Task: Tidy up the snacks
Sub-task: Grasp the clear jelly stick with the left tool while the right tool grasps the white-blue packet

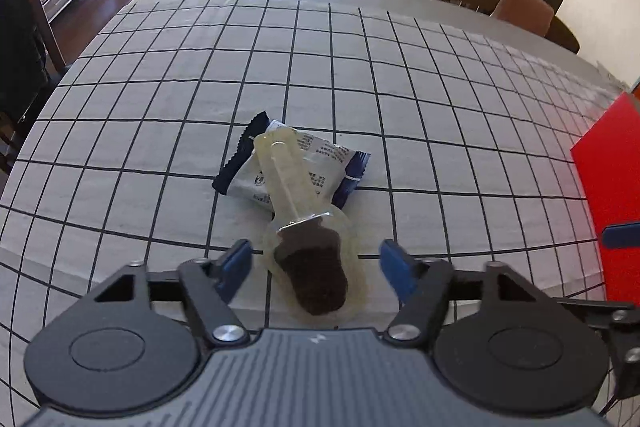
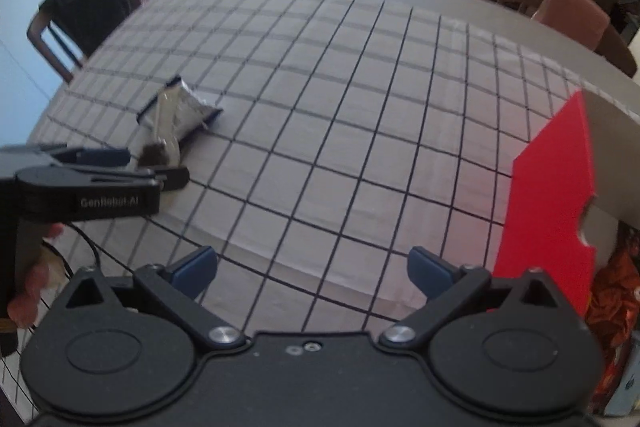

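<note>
A clear-wrapped chocolate snack on a stick (image 1: 308, 231) lies on the checked tablecloth, its stick end resting across a silver and dark blue snack packet (image 1: 292, 167). My left gripper (image 1: 316, 259) is open, with its blue fingertips on either side of the chocolate end, not touching it. From the right wrist view the same snack (image 2: 158, 151) and packet (image 2: 180, 109) lie at the left, with the left gripper (image 2: 132, 163) beside them. My right gripper (image 2: 314, 269) is open and empty over bare cloth.
A red box (image 2: 552, 195) with an open flap stands at the table's right edge and also shows in the left wrist view (image 1: 612, 179). Orange snack bags (image 2: 612, 307) lie inside it. Chairs (image 2: 568, 11) stand along the far side of the table.
</note>
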A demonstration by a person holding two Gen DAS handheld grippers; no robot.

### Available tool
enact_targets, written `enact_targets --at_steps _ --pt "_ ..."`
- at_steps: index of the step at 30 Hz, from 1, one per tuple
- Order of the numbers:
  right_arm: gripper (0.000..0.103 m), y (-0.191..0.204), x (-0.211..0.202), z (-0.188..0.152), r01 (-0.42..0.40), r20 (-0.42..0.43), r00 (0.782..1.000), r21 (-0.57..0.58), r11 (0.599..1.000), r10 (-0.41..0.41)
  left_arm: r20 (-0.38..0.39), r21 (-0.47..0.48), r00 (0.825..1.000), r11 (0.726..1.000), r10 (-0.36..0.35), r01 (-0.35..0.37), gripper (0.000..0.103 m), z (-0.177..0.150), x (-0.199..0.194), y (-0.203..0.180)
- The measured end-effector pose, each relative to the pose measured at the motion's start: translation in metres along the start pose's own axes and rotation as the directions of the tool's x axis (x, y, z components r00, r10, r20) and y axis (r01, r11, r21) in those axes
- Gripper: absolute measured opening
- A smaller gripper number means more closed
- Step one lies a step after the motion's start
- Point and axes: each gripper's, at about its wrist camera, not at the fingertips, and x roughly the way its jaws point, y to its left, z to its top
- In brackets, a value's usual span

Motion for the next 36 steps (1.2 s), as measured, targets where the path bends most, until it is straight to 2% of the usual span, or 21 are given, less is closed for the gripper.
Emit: enact_targets --at_steps 5,10,17,24,31,36 --pt "0.101 0.001 0.017 0.013 0.016 -0.065 0.998 -0.026 1.0 -0.018 0.007 0.017 1.0 1.0 0.015 -0.015 0.052 0.001 0.002 -0.004" --pt "0.101 0.009 0.028 0.021 0.011 -0.08 0.997 -0.1 0.995 -0.019 0.017 0.01 1.0 1.0 -0.001 0.0 0.052 -0.001 -0.001 0.0" --pt "0.101 0.036 0.039 0.048 -0.033 -0.077 0.997 -0.237 0.971 0.015 0.004 -0.112 1.0 0.994 0.0 0.0 0.051 -0.009 -0.016 0.038" --pt "0.1 0.088 0.063 0.084 -0.09 -0.065 0.995 -0.402 0.911 0.07 0.018 -0.219 1.0 0.976 0.01 -0.006 0.051 -0.021 -0.038 0.08" --pt "0.088 0.126 0.096 0.106 -0.127 -0.114 0.99 -0.48 0.868 0.081 0.01 -0.272 1.0 0.962 0.013 -0.01 0.051 -0.031 -0.042 0.1" --pt "0.08 0.133 0.107 0.111 -0.128 -0.137 0.988 -0.47 0.873 0.071 0.02 -0.269 1.0 0.963 0.01 -0.005 0.052 -0.034 -0.045 0.1"
